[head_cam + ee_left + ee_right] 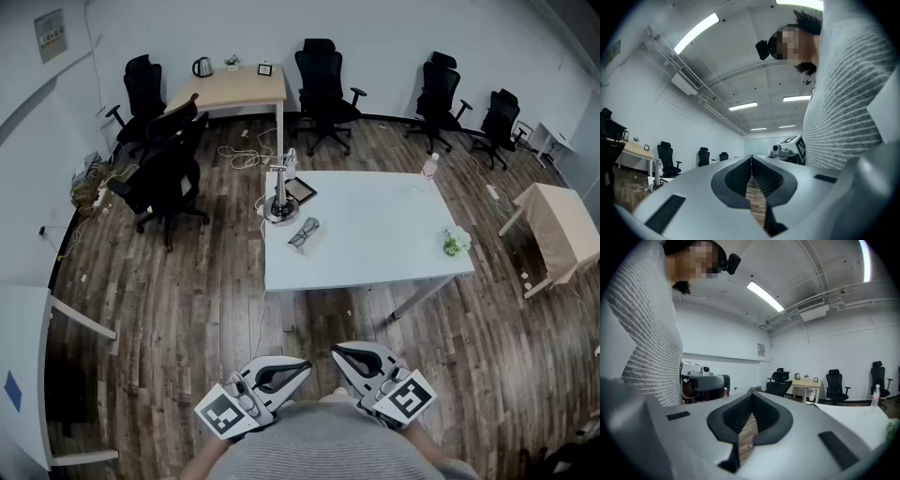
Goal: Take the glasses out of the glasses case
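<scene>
A pair of dark glasses [304,231] lies on the white table [375,244] near its left edge, far ahead of me. Just behind it stand a small metal stand [277,202] and a flat dark thing [301,191] that may be the glasses case. Both grippers hang close to my body, well short of the table. My left gripper [304,367] [751,157] has its jaws pressed together with nothing between them. My right gripper [337,352] [752,394] is likewise shut and empty. The two point towards each other.
A water bottle [429,167] and a small green plant [456,243] stand on the table's right side. Black office chairs [167,173] ring the room. A wooden desk [234,89] stands at the back, a beige table [562,230] at the right. Cables [246,155] lie on the floor.
</scene>
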Available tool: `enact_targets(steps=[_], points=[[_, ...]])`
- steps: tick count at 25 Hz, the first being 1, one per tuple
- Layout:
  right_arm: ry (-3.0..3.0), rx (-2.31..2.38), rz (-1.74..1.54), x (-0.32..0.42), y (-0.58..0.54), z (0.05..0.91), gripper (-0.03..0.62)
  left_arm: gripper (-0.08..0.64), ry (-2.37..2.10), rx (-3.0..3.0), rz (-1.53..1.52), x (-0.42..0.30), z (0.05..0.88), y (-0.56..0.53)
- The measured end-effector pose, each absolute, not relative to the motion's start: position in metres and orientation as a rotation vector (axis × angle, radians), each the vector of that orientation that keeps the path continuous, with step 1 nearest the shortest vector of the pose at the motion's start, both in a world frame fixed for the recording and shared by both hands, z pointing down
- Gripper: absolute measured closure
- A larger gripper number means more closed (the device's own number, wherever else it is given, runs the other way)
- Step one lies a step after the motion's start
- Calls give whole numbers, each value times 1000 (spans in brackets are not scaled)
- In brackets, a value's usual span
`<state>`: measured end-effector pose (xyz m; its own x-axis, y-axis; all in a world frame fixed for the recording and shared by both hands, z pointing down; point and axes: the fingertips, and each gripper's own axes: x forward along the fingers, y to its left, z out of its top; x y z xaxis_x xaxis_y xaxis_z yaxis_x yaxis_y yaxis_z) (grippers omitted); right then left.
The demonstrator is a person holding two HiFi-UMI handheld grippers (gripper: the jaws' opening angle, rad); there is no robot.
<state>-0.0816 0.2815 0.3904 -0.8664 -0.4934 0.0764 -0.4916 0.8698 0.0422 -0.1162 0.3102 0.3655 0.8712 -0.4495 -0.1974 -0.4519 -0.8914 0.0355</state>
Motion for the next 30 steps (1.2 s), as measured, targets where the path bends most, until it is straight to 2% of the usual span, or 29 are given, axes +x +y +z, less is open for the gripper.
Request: enact_targets(steps=[15, 19, 27, 30], points=[[-2960, 757, -10, -44, 254, 386, 578, 547, 730, -3057, 334, -81, 362, 279], [-3042, 741, 68, -28, 250, 377, 574, 546, 728, -3061, 336, -65, 362, 272], [-3019, 715, 24, 13, 244, 379, 572, 546, 719, -3073, 320, -20, 362, 260], [-3020, 699, 26, 35, 241, 380, 546, 546, 739, -3072, 317, -2, 362, 256]])
